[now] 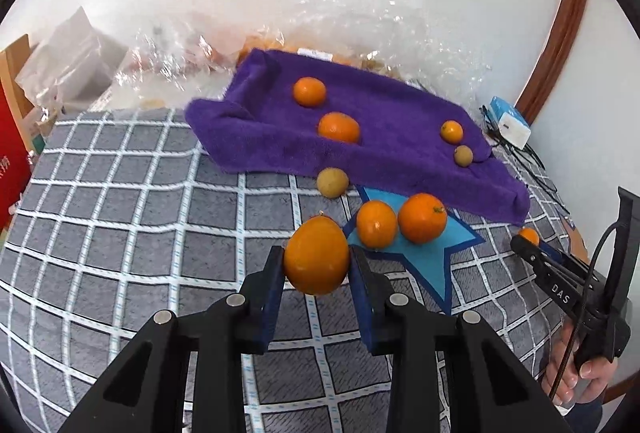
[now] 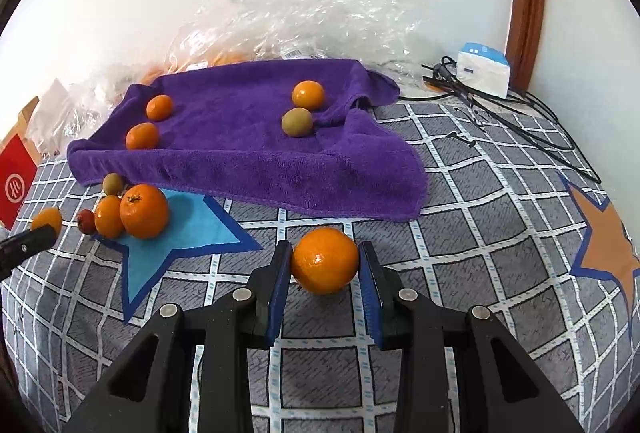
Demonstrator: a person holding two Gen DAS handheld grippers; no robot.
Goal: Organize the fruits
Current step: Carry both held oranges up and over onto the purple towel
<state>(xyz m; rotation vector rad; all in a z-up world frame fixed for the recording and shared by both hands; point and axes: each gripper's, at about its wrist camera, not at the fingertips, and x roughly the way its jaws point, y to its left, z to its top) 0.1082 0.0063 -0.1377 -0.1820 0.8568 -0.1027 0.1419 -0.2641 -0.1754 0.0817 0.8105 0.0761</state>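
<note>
My left gripper [image 1: 317, 260] is shut on a large orange [image 1: 317, 260], held above the checked cloth. My right gripper [image 2: 325, 261] is shut on another orange [image 2: 325, 260] near the cloth; it shows at the right of the left wrist view [image 1: 529, 236]. Two oranges [image 1: 400, 223] lie on a blue star patch [image 1: 432, 257], with a small green-brown fruit [image 1: 332, 183] beside them. A purple towel [image 2: 240, 149] holds three oranges and one green-brown fruit [image 2: 297, 121]. A small red fruit [image 2: 85, 221] sits left of the star's oranges.
Crinkled clear plastic bags [image 2: 312, 21] lie behind the towel by the wall. A white-blue box [image 2: 482, 69] and black cables [image 2: 520, 121] are at the back right. A red box [image 2: 16, 185] stands at the left. An orange star patch [image 2: 608, 253] is at the right.
</note>
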